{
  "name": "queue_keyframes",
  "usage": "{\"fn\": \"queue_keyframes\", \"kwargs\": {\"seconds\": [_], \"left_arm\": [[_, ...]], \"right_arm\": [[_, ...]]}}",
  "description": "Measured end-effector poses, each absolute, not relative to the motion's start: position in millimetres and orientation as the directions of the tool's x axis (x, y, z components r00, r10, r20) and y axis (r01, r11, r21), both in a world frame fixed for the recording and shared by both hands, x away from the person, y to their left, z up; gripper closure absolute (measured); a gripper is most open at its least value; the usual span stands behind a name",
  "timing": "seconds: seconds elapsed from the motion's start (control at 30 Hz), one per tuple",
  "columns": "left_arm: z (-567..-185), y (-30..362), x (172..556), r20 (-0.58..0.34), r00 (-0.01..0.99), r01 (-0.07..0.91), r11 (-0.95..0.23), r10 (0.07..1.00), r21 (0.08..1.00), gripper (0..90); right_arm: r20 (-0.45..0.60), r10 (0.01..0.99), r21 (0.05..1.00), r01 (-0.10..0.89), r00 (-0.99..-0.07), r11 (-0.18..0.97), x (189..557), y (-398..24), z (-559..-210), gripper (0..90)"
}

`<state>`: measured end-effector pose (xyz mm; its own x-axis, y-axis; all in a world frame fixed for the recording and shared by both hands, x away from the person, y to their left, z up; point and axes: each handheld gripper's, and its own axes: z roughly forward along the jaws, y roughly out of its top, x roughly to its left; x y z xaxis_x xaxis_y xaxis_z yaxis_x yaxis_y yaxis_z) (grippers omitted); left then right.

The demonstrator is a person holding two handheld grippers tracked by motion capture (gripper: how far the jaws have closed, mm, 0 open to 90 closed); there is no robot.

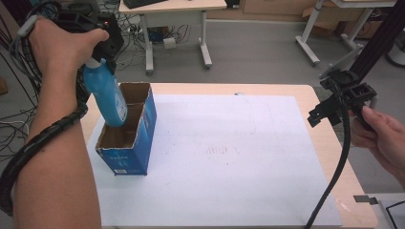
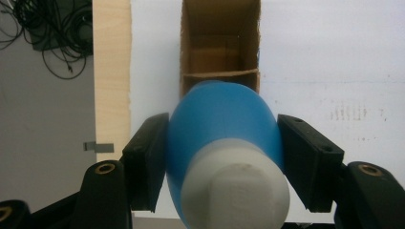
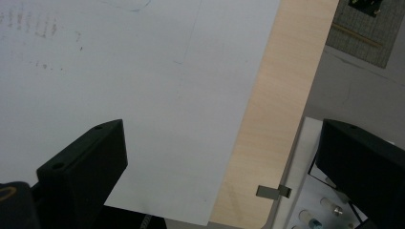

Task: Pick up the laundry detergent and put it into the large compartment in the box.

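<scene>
Over the open blue box [image 1: 138, 138], left gripper [image 2: 222, 162] fingers clamping blue bottle [image 1: 106, 98] — base seemingly inside, right gripper [image 3: 229, 167] fingers wide.

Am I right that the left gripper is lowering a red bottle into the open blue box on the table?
Not quite: the bottle is blue with a white cap, not red, as the left gripper view shows. The left gripper does hold it over the open blue box.

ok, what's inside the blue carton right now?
The blue carton has a cardboard divider. The blue bottle, clamped in the left gripper, tips bottom-first into one compartment. The other compartment shows bare cardboard. The floor under the bottle is hidden.
</scene>
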<state>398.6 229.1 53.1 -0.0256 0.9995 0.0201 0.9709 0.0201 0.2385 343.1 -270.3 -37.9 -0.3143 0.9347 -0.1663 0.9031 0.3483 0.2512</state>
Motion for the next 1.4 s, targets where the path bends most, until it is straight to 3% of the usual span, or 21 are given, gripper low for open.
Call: {"fn": "queue_keyframes", "kwargs": {"seconds": [1.4], "left_arm": [[-42,235,405,0.008,0.014,0.986,-0.015,1.0,0.168,38.3]], "right_arm": [[-0.146,0.933,0.246,0.901,-0.33,0.357,337,-271,-40,3.5]]}}
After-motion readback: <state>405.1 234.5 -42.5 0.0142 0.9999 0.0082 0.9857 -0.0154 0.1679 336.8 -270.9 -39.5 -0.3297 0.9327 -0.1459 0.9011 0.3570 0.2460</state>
